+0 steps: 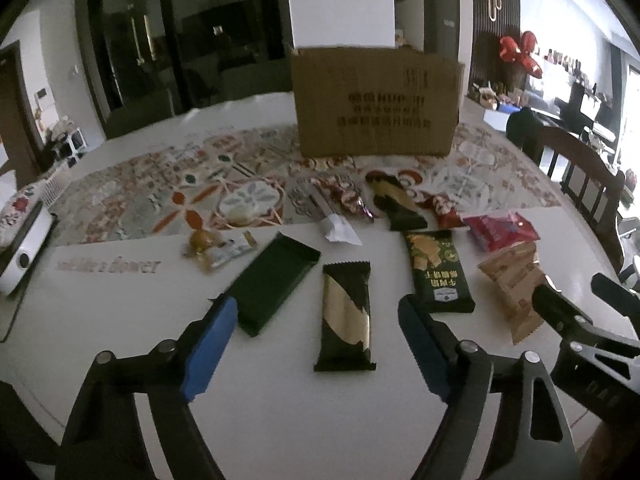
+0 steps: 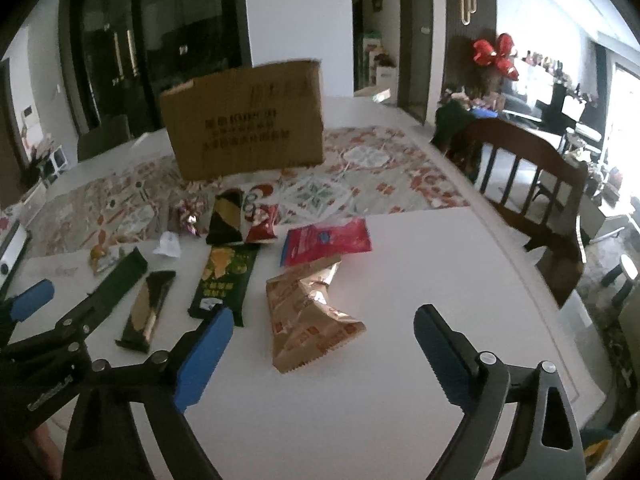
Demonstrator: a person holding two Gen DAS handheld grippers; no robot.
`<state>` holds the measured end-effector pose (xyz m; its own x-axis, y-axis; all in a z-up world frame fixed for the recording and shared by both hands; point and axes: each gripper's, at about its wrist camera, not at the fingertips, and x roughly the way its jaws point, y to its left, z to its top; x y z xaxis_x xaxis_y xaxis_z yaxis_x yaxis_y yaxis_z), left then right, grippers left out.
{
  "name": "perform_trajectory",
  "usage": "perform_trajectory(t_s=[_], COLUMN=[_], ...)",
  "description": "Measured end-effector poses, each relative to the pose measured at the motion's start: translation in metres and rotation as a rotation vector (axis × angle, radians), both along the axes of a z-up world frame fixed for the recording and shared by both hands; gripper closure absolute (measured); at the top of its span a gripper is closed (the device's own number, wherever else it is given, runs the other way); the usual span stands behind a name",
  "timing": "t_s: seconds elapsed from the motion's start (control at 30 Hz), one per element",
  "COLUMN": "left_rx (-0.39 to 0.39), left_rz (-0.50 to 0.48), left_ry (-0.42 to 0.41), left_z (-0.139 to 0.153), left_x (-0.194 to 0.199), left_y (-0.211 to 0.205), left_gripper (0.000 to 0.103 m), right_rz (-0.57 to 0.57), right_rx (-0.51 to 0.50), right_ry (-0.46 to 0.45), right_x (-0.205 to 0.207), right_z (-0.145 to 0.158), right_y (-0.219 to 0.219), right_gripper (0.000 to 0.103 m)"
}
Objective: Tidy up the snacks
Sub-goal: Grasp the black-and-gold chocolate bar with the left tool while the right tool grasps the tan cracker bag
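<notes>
Several snack packets lie on a white table in front of a cardboard box (image 1: 376, 104), which also shows in the right wrist view (image 2: 248, 120). My left gripper (image 1: 316, 312) is open, low over a black-and-gold bar (image 1: 346, 316), with a dark green bar (image 1: 276, 284) by its left finger. A green cracker pack (image 1: 438, 270) lies to the right. My right gripper (image 2: 324, 320) is open around a crumpled tan bag (image 2: 310, 316). A red packet (image 2: 326, 240) lies beyond it. The right gripper also shows in the left wrist view (image 1: 576, 296).
A patterned table runner (image 1: 200, 184) crosses the table under the box. A white device (image 1: 22, 248) sits at the left edge. Small candies (image 1: 204, 242) and a white wrapper (image 1: 340, 230) lie mid-table. A wooden chair (image 2: 532, 188) stands at the right side.
</notes>
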<state>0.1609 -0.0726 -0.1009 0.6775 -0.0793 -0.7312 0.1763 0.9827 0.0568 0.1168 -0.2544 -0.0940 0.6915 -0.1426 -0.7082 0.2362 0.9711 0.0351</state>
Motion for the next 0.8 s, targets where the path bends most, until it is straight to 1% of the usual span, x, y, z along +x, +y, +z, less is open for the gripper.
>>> perform_trajectory(t_s=[0.1,0.17,0.23,0.3,0.43,0.5,0.57,0.67,0.7,0.77,0.8], left_rx=[0.004,0.008,0.009,0.007,0.003,-0.001,-0.002,-0.005,-0.008,-0.022,-0.021], left_rz=[-0.007,-0.007,-0.012,-0.019,-0.024,-0.027,-0.031,-0.037,-0.041,-0.04,-0.041], left_ry=[0.032,0.049,0.067,0.081,0.107,0.116,0.123,0.135,0.15,0.152,0.151], left_z=[-0.011,-0.017,-0.023,-0.027,-0.034,-0.036,-0.038,-0.04,-0.043,-0.043,-0.043], left_x=[0.01,0.015,0.02,0.024,0.03,0.034,0.036,0.04,0.041,0.042,0.041], left_y=[-0.004,-0.007,-0.009,-0.01,-0.012,-0.013,-0.014,-0.016,-0.016,-0.016,-0.016], left_gripper=[0.029,0.034,0.036,0.038,0.043,0.046,0.052,0.059,0.061,0.069,0.069], right_rz=[0.019,0.024,0.028,0.033,0.045,0.056,0.063,0.068,0.071,0.074,0.077], right_rx=[0.011,0.017,0.025,0.035,0.029,0.038,0.055,0.052,0.051,0.051,0.051], right_ry=[0.033,0.049,0.064,0.08,0.091,0.099,0.106,0.108,0.109,0.108,0.106], right_x=[0.011,0.016,0.02,0.024,0.03,0.033,0.036,0.039,0.04,0.04,0.04], right_z=[-0.014,-0.02,-0.026,-0.031,-0.035,-0.037,-0.039,-0.04,-0.041,-0.041,-0.04], right_y=[-0.001,-0.002,-0.003,-0.005,-0.005,-0.005,-0.005,-0.005,-0.005,-0.005,-0.004], right_gripper=[0.018,0.019,0.02,0.024,0.027,0.031,0.033,0.038,0.039,0.041,0.042])
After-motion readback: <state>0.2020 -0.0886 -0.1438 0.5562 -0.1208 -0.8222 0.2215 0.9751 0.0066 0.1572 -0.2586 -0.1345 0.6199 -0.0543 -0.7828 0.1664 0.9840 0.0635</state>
